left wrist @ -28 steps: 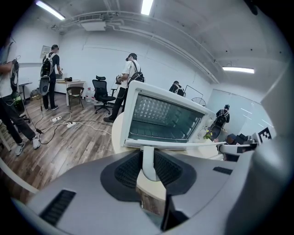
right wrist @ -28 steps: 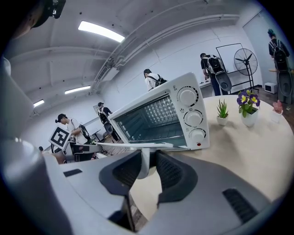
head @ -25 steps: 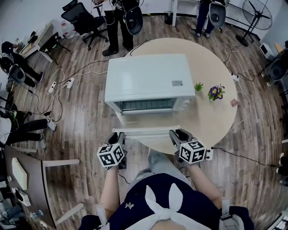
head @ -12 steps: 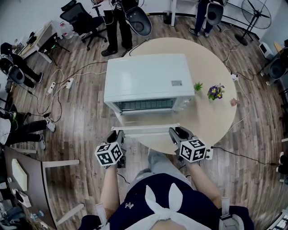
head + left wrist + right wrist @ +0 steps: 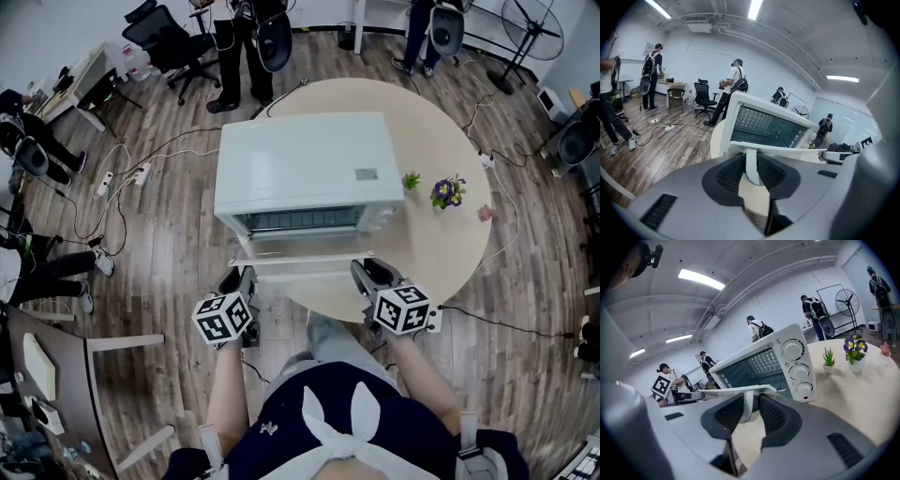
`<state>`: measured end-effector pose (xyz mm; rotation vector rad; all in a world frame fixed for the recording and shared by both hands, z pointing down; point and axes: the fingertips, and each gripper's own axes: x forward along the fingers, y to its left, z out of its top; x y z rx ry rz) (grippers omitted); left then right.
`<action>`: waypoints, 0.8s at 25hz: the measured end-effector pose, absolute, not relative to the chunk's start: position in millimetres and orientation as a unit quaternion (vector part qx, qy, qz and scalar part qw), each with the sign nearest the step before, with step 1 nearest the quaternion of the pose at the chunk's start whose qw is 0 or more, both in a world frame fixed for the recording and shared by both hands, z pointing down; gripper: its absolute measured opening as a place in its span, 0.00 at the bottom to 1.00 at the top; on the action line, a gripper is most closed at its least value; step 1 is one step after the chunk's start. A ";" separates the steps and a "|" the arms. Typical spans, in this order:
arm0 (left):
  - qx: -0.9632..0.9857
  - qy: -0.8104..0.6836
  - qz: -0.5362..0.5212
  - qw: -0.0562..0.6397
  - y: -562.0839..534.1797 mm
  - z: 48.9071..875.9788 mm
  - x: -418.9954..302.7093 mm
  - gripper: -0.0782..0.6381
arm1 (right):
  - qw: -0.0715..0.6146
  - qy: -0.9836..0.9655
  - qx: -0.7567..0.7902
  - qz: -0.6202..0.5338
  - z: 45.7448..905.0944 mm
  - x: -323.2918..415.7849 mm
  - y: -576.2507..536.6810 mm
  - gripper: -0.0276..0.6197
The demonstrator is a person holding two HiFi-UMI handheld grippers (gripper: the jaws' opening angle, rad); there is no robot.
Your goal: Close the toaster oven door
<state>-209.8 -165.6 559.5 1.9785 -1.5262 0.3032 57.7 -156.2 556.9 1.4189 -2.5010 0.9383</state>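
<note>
My left gripper (image 5: 238, 280) and right gripper (image 5: 366, 274) each pinch, nearly closed, an end of the white bar handle (image 5: 752, 164) on the white metal toaster oven (image 5: 309, 164), whose glass-paned door (image 5: 300, 266) lies open and level over the round beige table (image 5: 450, 253); I judge the door stiff, light and best lifted evenly by that handle.

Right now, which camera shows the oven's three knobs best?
The right gripper view: all three knobs face it, beside the open cavity. The steep head view and far-side left gripper view hardly show them.
</note>
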 end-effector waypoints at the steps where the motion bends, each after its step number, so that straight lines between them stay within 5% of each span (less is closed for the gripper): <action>1: 0.748 -0.577 0.112 0.307 -166.4 557.7 -209.7 0.25 | 0.056 -0.826 0.468 0.310 555.2 57.9 -157.1 0.22; 20: 0.751 -0.579 0.086 0.305 -185.3 546.0 -210.2 0.25 | 0.026 -0.826 0.466 0.317 543.6 58.4 -176.3 0.22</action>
